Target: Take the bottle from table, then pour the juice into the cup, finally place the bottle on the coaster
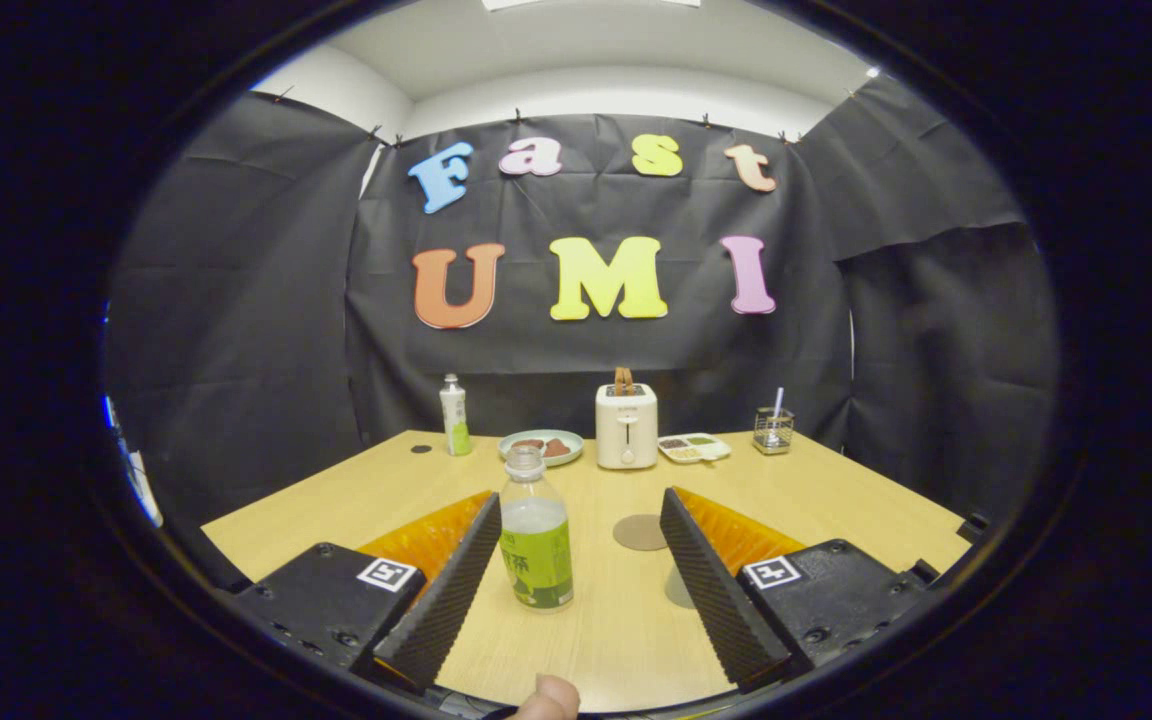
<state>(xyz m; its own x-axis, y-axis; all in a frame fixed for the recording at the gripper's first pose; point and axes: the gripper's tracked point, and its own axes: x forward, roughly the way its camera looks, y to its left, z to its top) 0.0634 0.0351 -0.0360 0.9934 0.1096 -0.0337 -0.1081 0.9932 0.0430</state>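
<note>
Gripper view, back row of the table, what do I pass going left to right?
Small bottle → plate of food → toaster → divided snack tray → clear holder. Nearer, the open claw flanks the uncapped juice bottle.

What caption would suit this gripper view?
Open gripper frames an uncapped juice bottle near its left finger; round coaster just beyond on the wooden table.

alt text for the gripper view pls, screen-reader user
Open tongs frame an uncapped juice bottle standing on a wooden table, close to one finger, untouched. A round coaster lies just beyond; a toaster, plate and second bottle stand farther back.
</note>
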